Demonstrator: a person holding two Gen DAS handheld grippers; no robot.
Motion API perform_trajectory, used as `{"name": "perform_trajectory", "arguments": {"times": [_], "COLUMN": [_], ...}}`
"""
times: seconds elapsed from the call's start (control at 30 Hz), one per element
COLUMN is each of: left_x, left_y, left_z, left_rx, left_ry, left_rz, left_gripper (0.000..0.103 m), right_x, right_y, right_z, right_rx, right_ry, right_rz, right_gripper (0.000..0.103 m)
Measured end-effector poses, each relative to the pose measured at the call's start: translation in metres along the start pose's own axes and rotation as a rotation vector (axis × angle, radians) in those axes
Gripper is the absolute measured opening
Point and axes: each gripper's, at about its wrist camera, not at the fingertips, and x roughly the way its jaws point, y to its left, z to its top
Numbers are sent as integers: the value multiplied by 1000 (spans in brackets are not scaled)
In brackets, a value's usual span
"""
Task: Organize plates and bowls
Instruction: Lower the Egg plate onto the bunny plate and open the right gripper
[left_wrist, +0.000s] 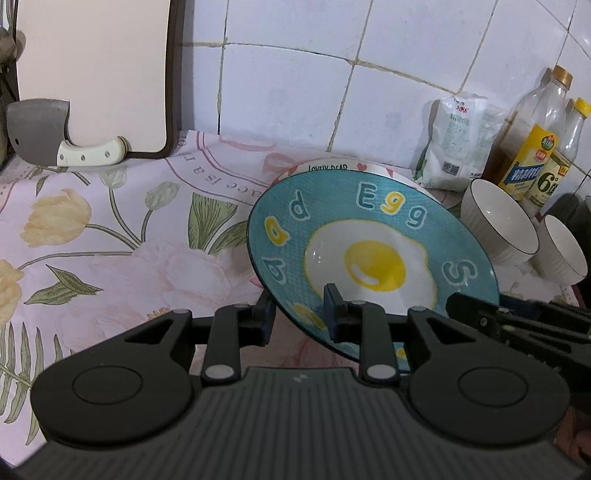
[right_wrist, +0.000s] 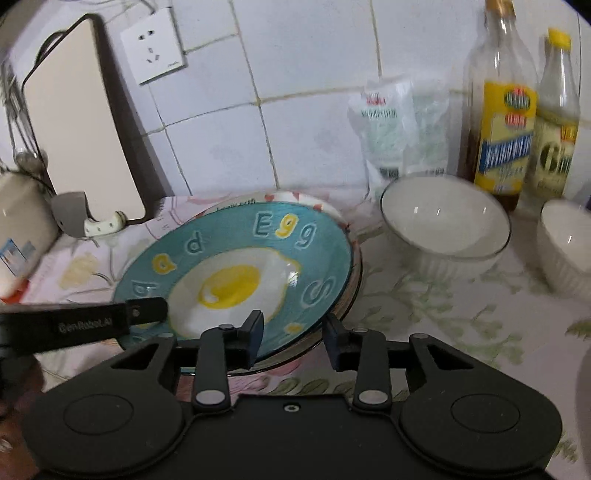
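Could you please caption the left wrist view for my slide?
Left hand-held gripper straddles the rim of the tilted egg plate above a floral cloth.

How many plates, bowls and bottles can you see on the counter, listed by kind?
Plates: 2, the teal egg plate and a white plate under it
Bowls: 2, white
Bottles: 2
Total: 6
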Motion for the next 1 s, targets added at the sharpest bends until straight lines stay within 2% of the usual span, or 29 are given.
{"name": "perform_trajectory", "arguments": {"times": [0.13, 0.17, 0.27, 0.3, 0.4, 0.5, 0.63, 1.0], "left_x": [0, 0, -5, -7, -18, -30, -53, -134], "left_y": [-1, -2, -6, -7, -12, -11, -11, -45], "left_z": [0, 0, -5, -8, -16, -20, -27, -52], "left_rx": [3, 4, 24, 31, 64, 64, 61, 157], "left_ry": [-1, -3, -57, -78, -112, -124, -141, -169], "left_rz": [8, 12, -11, -7, 18, 9, -14, -107], "left_gripper": [27, 31, 61, 64, 65, 67, 68, 71], "right_x": [2, 4, 8, 7, -8, -30, -60, -150], "right_y": [2, 1, 2, 2, 1, 1, -9, -41], "right_z": [-3, -3, -6, -7, -12, -16, -22, -47], "right_rx": [-37, -44, -82, -86, -102, -126, -109, -119], "right_ry": [-40, -49, -87, -94, -138, -185, -188, -189], "right_rz": [-31, -41, -86, -87, -56, -29, 41, 142], "right_gripper": [40, 40, 40, 40, 40, 40, 41, 56]}}
